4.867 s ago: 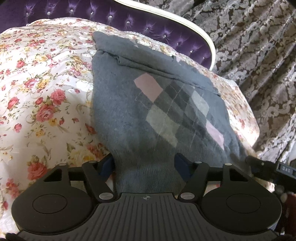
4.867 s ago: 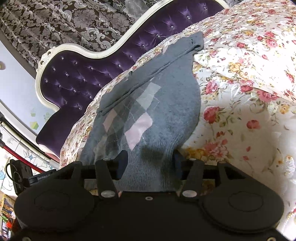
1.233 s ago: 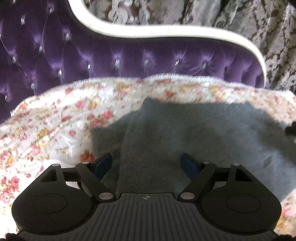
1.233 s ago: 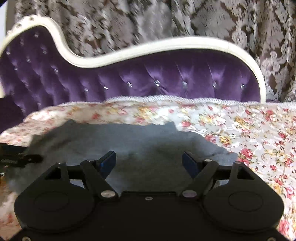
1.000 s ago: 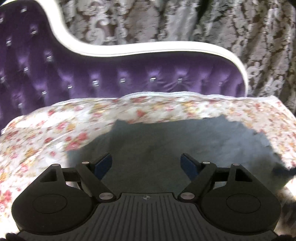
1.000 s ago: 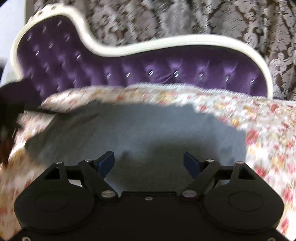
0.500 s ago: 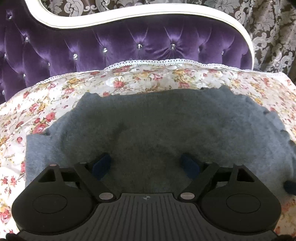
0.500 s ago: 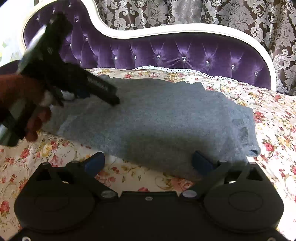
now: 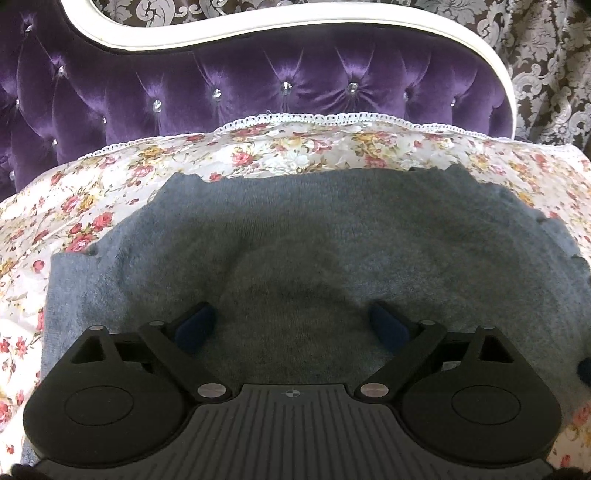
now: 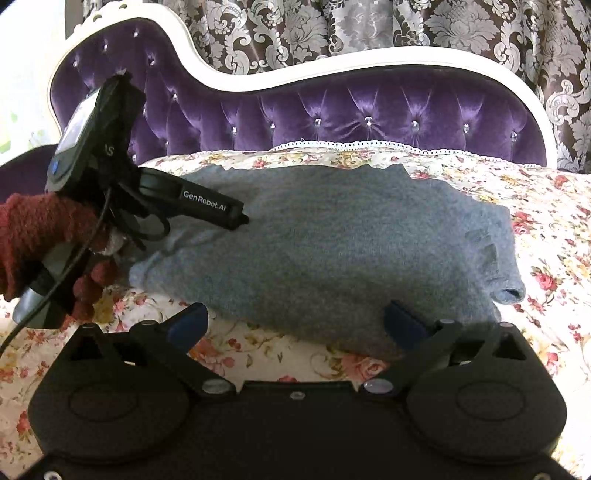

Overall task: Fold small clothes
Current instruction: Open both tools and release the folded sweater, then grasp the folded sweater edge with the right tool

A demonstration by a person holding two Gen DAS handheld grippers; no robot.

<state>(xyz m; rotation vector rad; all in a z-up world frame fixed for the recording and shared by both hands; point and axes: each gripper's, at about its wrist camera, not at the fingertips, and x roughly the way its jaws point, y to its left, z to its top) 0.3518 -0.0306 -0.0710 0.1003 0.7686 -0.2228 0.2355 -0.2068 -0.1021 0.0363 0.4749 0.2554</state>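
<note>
A grey knitted sweater (image 10: 332,243) lies folded over on the floral bedspread (image 10: 546,206), plain side up. It also fills the left wrist view (image 9: 314,236). My left gripper (image 9: 293,325) is open and hovers just over the sweater's near part. It shows from the side in the right wrist view (image 10: 236,221), with its tip over the sweater's left end. My right gripper (image 10: 293,323) is open and empty, at the sweater's near edge, apart from the cloth.
A purple tufted headboard (image 10: 369,107) with a white frame stands behind the bed, with patterned curtains (image 10: 369,33) beyond. The floral bedspread (image 9: 55,206) surrounds the sweater on all sides. My hand in a red knitted sleeve (image 10: 33,236) holds the left gripper.
Both grippers carried the sweater's lower half up toward the headboard and folded it over. Both let go and opened. The right gripper has drawn back off the cloth.
</note>
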